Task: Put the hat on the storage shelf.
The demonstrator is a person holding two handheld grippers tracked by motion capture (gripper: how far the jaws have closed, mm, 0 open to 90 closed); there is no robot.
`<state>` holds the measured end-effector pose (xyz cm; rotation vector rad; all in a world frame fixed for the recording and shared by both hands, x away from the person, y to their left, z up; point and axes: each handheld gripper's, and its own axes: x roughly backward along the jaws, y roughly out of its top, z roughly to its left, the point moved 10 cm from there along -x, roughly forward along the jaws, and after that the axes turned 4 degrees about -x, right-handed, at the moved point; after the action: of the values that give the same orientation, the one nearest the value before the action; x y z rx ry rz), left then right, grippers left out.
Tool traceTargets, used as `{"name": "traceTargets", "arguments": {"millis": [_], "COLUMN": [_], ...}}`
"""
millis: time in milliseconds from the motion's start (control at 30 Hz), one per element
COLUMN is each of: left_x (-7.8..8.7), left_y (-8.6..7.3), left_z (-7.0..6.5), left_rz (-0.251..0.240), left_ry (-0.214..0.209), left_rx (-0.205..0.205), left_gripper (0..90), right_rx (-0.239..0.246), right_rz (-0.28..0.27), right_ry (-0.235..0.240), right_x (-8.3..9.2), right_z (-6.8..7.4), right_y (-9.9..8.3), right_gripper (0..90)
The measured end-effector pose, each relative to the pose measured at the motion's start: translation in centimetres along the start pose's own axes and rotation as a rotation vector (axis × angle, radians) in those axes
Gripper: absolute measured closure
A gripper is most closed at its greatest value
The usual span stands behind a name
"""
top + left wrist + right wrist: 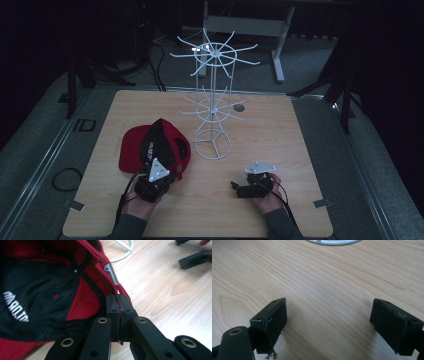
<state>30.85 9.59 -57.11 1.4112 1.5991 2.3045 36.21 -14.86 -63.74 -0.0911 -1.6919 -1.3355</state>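
Observation:
A red and black cap (150, 145) lies upside down on the wooden table (280, 135), left of centre. In the left gripper view its dark lining, white lettering and a metal strap buckle (111, 273) show. My left gripper (166, 172) is at the cap's near right edge, and the left gripper (119, 304) is shut on the cap's red rim beside the buckle. My right gripper (244, 186) rests low over bare wood at the front right. The right gripper (328, 315) is open with nothing between its pads. A white wire hanging rack (214, 100) stands behind the cap.
The rack's round base ring (212, 145) sits just right of the cap, and its edge is ahead of the right gripper (332, 242). The right gripper's jaws lie off to the upper right (195, 258). A cable loop (67, 178) lies on the floor at left.

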Motion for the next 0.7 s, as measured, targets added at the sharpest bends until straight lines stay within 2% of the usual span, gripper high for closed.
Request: {"name": "traceTargets", "arguments": {"millis": [167, 233, 267, 500, 600, 700], "left_x": [-0.4, -0.5, -0.8, -2.3, -3.1, -4.1], "left_y": [1.2, 1.4, 2.0, 4.7, 5.8, 7.2], "left_z": [-1.9, -2.1, -2.9, -5.6, -6.7, -7.8], "left_rz": [-0.005, -0.006, -0.008, -0.031, -0.039, -0.047], "left_ry": [-0.046, -0.051, -0.07, -0.13, -0.149, -0.17], "left_rx": [-0.035, -0.042, -0.056, -0.114, -0.142, -0.161], "left_gripper": [89.4, 89.4, 89.4, 89.4, 89.4, 89.4], "right_rx": [0.005, 0.008, 0.009, -0.005, 0.018, 0.017], "right_rz": [-0.001, 0.002, 0.008, 0.037, 0.041, 0.043], "right_ry": [0.004, 0.005, 0.005, -0.019, -0.047, -0.062], "right_x": [0.0, 0.1, 0.3, 1.2, 1.5, 1.8], "right_z": [0.0, -0.1, -0.1, -0.9, -1.3, -1.6], "right_y": [0.0, -0.1, -0.1, -0.2, -0.2, -0.3], "right_gripper": [14.5, 16.5, 18.7, 41.9, 48.3, 52.2]}}
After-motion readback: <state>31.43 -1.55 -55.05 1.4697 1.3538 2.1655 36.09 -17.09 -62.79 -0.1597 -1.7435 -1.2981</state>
